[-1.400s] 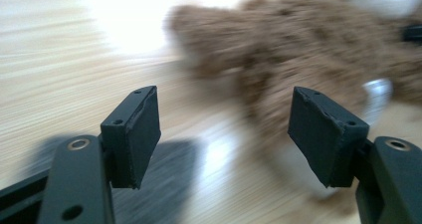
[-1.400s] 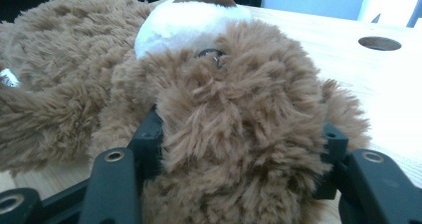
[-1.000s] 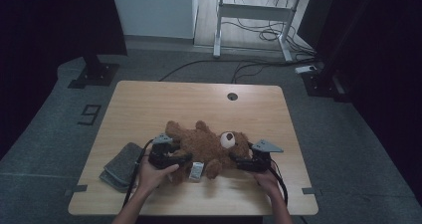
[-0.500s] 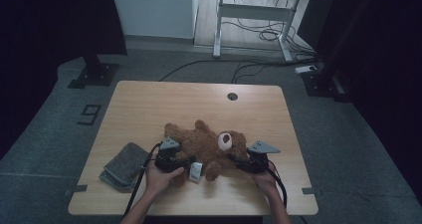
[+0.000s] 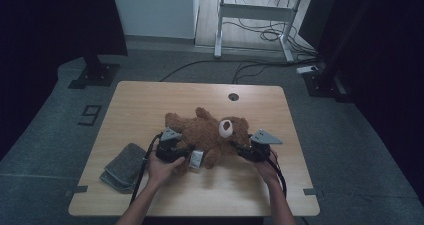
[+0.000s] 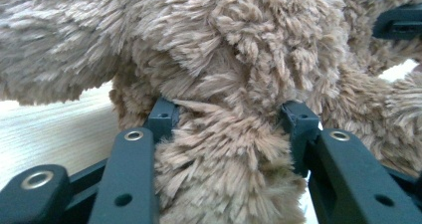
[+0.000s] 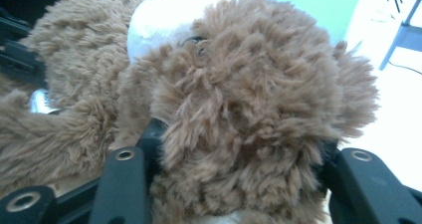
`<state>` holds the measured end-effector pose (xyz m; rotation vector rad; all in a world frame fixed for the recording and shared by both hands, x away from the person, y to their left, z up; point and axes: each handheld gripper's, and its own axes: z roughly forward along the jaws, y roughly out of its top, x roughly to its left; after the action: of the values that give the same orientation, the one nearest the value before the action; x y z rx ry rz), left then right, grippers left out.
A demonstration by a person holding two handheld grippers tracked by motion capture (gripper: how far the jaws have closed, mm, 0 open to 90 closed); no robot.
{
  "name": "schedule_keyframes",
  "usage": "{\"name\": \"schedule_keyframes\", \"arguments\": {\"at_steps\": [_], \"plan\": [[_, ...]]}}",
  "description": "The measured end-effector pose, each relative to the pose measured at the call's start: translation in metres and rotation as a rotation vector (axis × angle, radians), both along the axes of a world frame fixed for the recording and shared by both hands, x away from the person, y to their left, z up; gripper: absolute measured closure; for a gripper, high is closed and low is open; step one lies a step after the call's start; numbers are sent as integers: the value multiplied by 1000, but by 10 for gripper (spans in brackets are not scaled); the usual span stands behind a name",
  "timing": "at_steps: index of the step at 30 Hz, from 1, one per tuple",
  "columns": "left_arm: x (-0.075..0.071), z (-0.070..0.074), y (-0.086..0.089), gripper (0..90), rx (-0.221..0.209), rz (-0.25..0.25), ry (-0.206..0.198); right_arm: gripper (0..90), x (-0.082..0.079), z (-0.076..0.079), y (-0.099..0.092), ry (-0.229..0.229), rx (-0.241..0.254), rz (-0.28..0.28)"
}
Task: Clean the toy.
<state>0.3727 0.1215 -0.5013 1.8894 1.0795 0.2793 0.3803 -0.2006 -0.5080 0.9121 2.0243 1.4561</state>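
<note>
Teddy bear [image 5: 207, 132] shifted on wooden table [image 5: 145, 100].

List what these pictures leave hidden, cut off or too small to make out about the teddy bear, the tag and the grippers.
- Teddy bear: the left gripper view and right gripper view crop it at their edges.
- Left gripper and right gripper: plush covers the pad faces.
- White tag: any print is too small in the high view.
- Grey cloth: the cable crosses it; its folds are unclear.
</note>
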Motion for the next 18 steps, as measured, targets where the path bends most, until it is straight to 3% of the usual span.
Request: {"name": "schedule_keyframes", "arguments": {"at_steps": [2, 4, 8, 11, 12, 13, 14, 15, 18], "plan": [[8, -7, -1, 520, -14, 13, 15, 414, 11, -4, 1, 16, -48, -20], [9, -10, -2, 482, -26, 7, 10, 359, 17, -13, -2, 70, -45, -36], [3, -6, -3, 385, 9, -27, -3, 262, 16, -19, -8, 95, -40, -71], [-9, 7, 3, 323, 26, -2, -66, 192, 12, -16, -12, 105, -14, -87], [-19, 18, 11, 295, 20, 10, -104, 175, 6, -9, -12, 93, -6, -123], [-19, 18, 11, 294, 20, 10, -104, 175, 6, -9, -12, 93, -6, -123], [-30, 26, 19, 290, 31, 6, -123, 163, -1, -2, -16, 84, 29, -142], [-30, 26, 19, 289, 31, 6, -123, 163, -1, -2, -16, 84, 29, -142], [-49, 30, 32, 288, 22, 10, -124, 153, -12, 4, -25, 75, 84, -171]]}}
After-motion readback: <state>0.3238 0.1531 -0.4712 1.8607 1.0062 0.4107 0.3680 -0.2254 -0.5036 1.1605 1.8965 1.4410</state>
